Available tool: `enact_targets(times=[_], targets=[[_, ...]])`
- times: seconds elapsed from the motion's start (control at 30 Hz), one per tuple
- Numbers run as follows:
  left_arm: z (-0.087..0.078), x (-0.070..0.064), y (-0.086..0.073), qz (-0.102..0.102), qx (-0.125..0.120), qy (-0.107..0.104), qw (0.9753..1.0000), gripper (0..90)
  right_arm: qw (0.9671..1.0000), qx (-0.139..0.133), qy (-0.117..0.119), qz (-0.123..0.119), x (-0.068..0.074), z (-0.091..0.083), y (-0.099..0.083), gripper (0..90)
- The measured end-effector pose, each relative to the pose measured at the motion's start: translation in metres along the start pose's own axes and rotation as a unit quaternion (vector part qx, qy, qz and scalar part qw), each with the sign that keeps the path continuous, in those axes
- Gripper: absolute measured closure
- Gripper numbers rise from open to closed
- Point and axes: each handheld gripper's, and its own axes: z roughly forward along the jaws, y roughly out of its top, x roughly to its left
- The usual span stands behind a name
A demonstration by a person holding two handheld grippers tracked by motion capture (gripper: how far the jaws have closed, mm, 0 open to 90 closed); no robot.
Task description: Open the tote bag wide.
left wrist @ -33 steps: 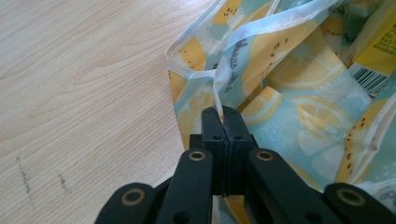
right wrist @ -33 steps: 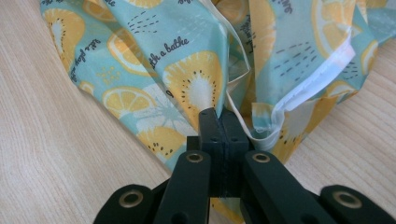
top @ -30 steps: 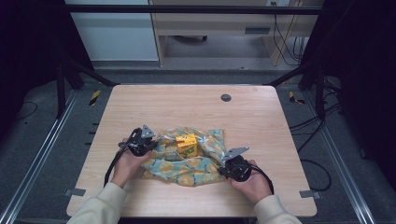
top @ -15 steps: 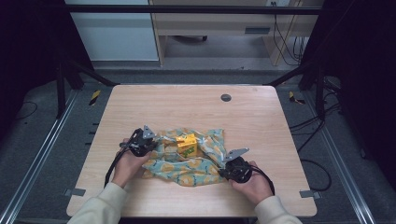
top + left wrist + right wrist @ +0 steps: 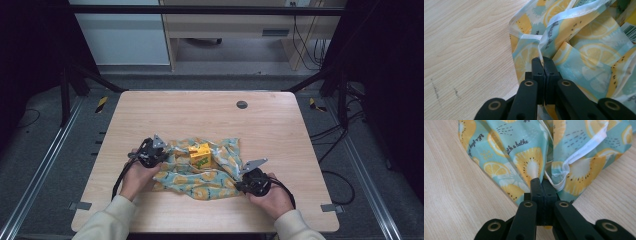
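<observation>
The left gripper (image 5: 159, 151) pinches the fruit-print cloth (image 5: 210, 175) at its left edge, jaws clamped tight on the hem. A yellow box (image 5: 201, 154) sits on the cloth's middle. The right gripper (image 5: 245, 181) clamps its near-right edge.

Count: one wooden table (image 5: 280, 135), one fruit-print cloth (image 5: 210, 172), one yellow box (image 5: 201, 154) sitting on the cloth. Two grippers, left gripper (image 5: 151, 151) and right gripper (image 5: 251, 176), each in one of two hands, the left hand (image 5: 136, 176) and the right hand (image 5: 272, 199), with one grey three-cornered plate on top of each gripper. One round dark grommet (image 5: 242, 104) in the tabletop at the far side, and two yellow-and-black tape markers on the floor, one off each far corner.
</observation>
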Motion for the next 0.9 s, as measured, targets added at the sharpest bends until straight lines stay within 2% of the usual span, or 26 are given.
enact_targets(times=[0.1, 0.33, 0.9], targets=[[-0.0007, -0.0017, -0.0007, 0.004, 0.001, 0.004, 1.0, 89.3, 0.9999, 0.005, -0.005, -0.009, 0.0025, -0.0008, 0.0021, 90.0], [-0.0017, 0.0013, -0.002, -0.005, -0.003, 0.002, 1.0, 89.2, 0.9998, 0.01, -0.006, -0.014, 0.0028, -0.0032, 0.0031, 90.0], [-0.0006, 0.0072, -0.0049, -0.011, -0.006, 0.004, 0.9999, 89.0, 0.9996, 0.012, -0.018, -0.019, -0.0032, -0.0049, -0.0008, 90.0]])
